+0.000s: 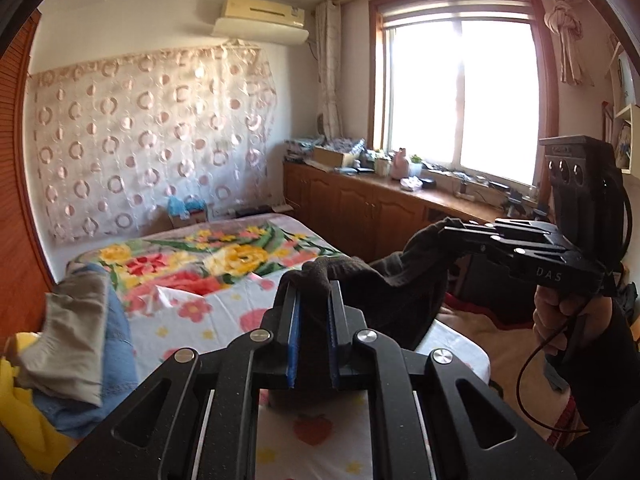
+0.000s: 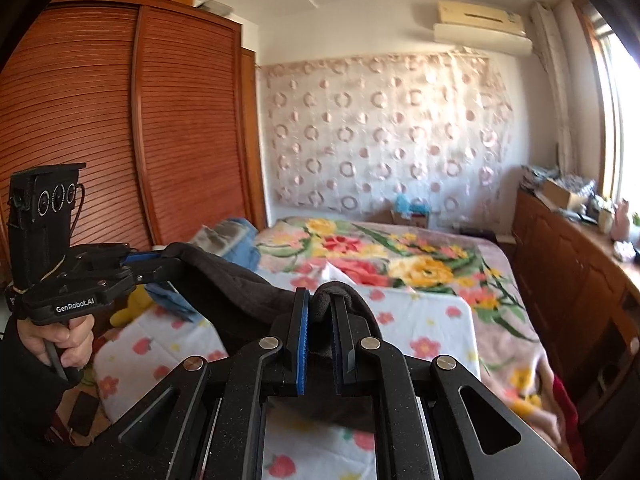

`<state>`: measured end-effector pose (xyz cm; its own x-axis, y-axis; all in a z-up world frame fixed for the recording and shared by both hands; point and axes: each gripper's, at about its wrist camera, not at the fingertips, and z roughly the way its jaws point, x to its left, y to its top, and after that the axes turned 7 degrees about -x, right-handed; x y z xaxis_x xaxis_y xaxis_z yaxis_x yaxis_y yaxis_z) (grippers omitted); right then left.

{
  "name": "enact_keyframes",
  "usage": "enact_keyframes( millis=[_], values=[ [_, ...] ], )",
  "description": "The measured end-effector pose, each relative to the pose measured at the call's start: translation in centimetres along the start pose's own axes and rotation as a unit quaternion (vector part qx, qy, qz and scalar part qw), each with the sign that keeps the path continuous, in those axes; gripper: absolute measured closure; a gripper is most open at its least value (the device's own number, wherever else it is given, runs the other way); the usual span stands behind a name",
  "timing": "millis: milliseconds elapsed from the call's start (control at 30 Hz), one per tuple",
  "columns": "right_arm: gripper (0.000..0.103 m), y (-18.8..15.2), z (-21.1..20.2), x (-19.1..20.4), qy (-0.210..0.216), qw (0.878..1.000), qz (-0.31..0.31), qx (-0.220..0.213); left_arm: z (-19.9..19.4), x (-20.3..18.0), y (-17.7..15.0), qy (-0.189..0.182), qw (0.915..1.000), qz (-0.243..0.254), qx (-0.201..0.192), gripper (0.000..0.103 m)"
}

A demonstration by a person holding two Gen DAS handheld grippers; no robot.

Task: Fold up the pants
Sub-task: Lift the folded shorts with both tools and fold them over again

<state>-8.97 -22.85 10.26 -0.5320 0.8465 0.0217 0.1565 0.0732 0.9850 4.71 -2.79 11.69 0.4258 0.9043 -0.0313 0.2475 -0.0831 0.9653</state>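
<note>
Both grippers were up in the air over the bed [image 1: 224,312], and the dark pants [image 1: 384,292] hung stretched between them, lifted clear of the flowered sheet. The left gripper [image 1: 314,300] had its jaws pinched tight on a bunched edge of the cloth, blue pads [image 1: 295,332] pressing from either side. The right gripper [image 2: 320,308] had its jaws clamped on another bunched edge of the pants. Which end of the garment each one held was hard to say, since the fabric was too dark and crumpled. A heap of blue and grey clothes [image 1: 80,340] lay on the bed's left side, beside something yellow [image 1: 24,412].
</note>
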Motion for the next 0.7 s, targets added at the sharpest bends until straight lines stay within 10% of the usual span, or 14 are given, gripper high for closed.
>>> enact_keyframes(
  millis=[700],
  values=[
    [0.094,4.8,18.2,-7.2,0.027,0.997,0.007,0.071,11.4,10.4,-0.6,0.085,0.9946,-0.021,0.055,0.091]
  ],
)
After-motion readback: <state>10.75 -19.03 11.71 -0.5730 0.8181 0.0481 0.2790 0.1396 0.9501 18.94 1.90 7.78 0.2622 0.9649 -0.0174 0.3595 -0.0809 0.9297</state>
